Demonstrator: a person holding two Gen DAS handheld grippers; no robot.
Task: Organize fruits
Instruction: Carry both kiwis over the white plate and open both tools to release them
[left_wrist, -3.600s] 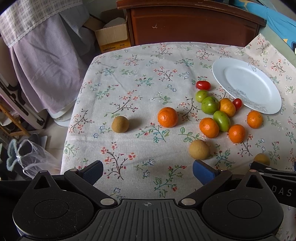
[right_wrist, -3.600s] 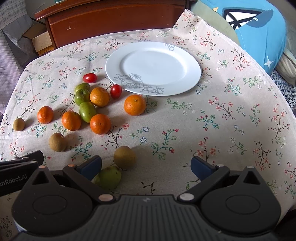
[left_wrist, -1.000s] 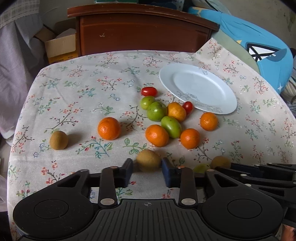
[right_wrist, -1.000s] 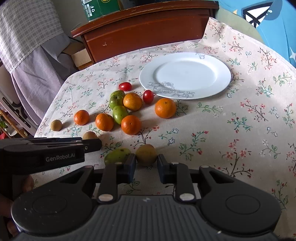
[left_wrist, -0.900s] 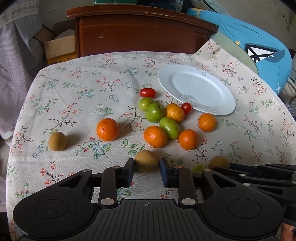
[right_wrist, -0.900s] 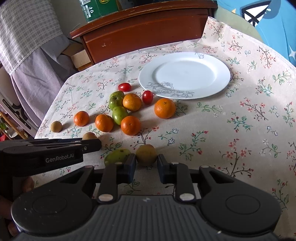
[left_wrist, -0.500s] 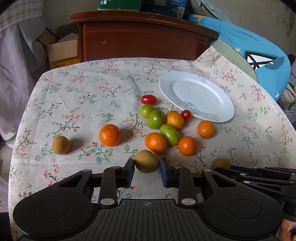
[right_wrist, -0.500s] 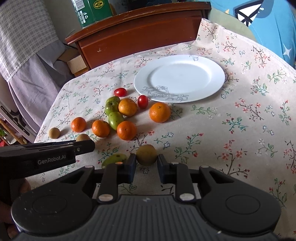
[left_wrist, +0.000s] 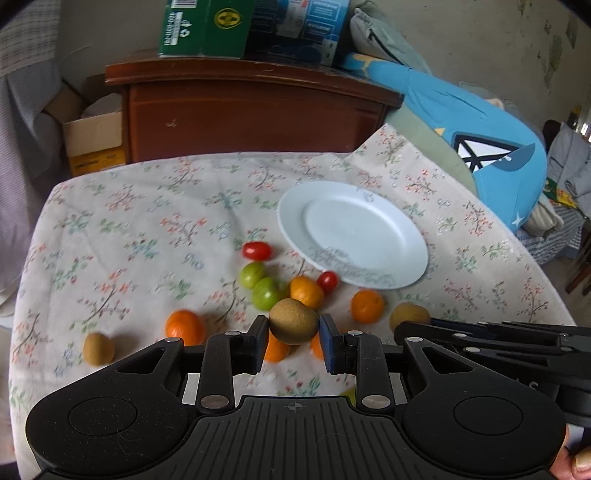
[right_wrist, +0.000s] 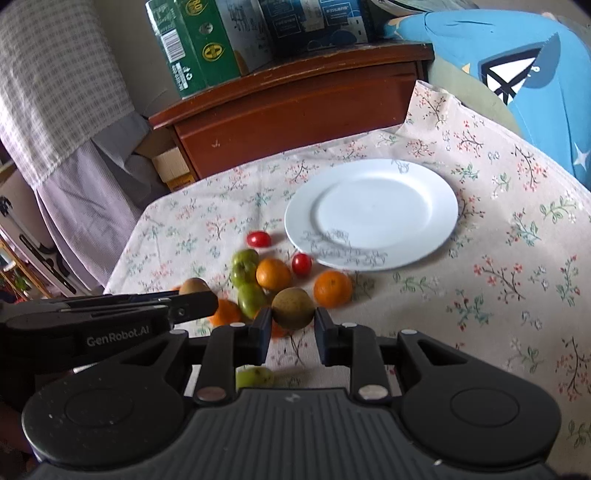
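Left gripper (left_wrist: 293, 341): clamped on brown fruit (left_wrist: 293, 321) | Right gripper (right_wrist: 290, 332): clamped on second brown fruit (right_wrist: 293, 308) | Risk: round fruit may slip, rolling off table's near edge before reaching plate (right_wrist: 436, 236)

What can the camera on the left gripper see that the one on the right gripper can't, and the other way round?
Only the left wrist view shows the lone kiwi near the cloth's left edge, plus the left gripper clamped on its own kiwi head-on.

Only the right wrist view shows the green fruit lying just under the right gripper, and the checked cloth hanging at left.

Both show the empty white plate, the two cherry tomatoes, the oranges and green fruits, the wooden cabinet, and a kiwi in each gripper.
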